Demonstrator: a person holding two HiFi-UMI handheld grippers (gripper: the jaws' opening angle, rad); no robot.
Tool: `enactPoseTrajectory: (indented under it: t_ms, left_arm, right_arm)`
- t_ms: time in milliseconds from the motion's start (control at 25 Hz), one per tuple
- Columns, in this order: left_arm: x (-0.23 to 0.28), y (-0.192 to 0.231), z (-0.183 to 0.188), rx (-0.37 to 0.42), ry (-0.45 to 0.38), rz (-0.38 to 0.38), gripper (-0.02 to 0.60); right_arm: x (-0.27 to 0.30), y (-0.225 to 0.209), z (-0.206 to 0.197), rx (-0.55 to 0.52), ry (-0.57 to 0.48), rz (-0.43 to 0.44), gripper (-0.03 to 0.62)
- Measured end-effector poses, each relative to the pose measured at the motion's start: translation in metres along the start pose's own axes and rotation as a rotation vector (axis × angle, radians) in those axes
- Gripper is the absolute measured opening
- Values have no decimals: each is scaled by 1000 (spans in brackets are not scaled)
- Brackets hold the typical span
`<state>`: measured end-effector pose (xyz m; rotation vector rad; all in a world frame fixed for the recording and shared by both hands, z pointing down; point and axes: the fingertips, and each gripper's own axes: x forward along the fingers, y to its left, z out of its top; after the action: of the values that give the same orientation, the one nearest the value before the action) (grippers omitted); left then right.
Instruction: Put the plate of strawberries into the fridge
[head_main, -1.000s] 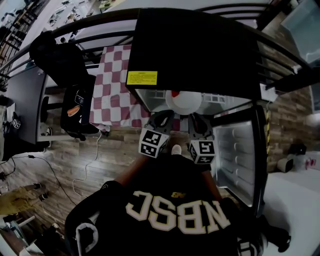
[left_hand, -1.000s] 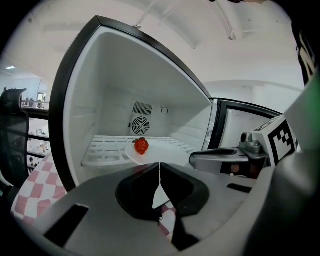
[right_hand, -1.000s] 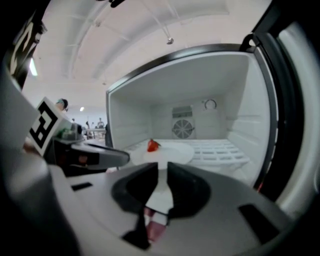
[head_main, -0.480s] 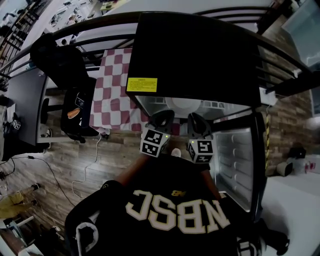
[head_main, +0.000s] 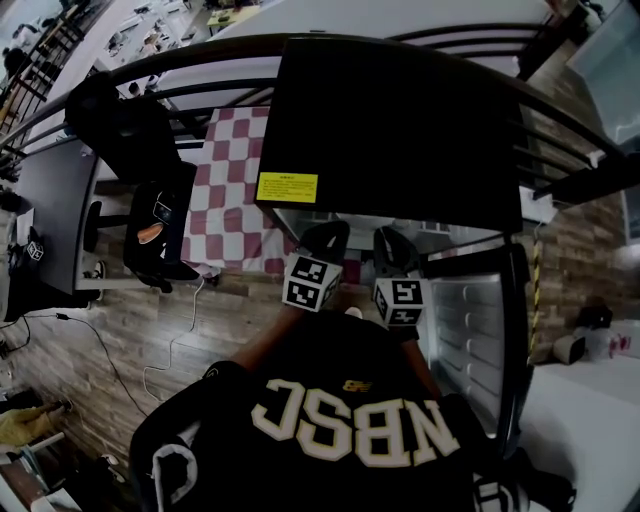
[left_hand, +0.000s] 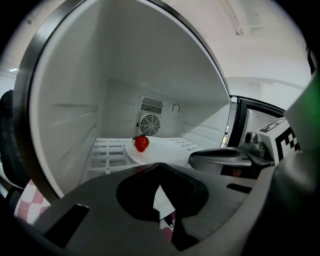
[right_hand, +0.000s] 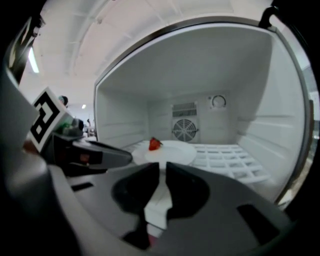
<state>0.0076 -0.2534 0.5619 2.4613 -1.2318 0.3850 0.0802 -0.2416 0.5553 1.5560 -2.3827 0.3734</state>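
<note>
A white plate (left_hand: 165, 151) (right_hand: 172, 150) with one red strawberry (left_hand: 142, 143) (right_hand: 154, 144) on its far side is inside the open fridge (head_main: 400, 110), just over the wire shelf (right_hand: 225, 157). I cannot tell whether it touches the shelf. My left gripper (left_hand: 160, 169) is shut on the plate's near rim. My right gripper (right_hand: 162, 171) holds the same rim beside it; its jaws have just been closing a little, with the rim between them. In the head view the plate is hidden under the fridge top; only the marker cubes (head_main: 310, 282) show.
The fridge door (head_main: 470, 330) stands open to the right. A fan grille (left_hand: 150, 125) is on the back wall. A table with a checked cloth (head_main: 225, 200) and a black chair (head_main: 160, 230) are to the left, with a cable (head_main: 170, 350) on the wooden floor.
Both grippers have moved forward into the fridge with the plate. The plate showed at the fridge mouth a second ago and is now hidden under the fridge top.
</note>
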Motion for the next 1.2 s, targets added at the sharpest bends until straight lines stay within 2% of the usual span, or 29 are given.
enactPoseTrajectory:
  t_ms: [640, 920, 1040, 1200]
  left_arm:
    - [20, 9, 15, -18, 8, -7, 17]
    - [13, 8, 13, -21, 3, -10, 17]
    - [9, 6, 16, -22, -16, -13, 17]
    - [0, 0, 21, -25, -43, -22, 17]
  right_arm:
    - [22, -13, 9, -11, 37, -12, 54]
    - [21, -10, 14, -2, 13, -15, 54]
    - [16, -9, 11, 4, 19, -15, 54]
    - [7, -7, 19, 12, -23, -22, 52]
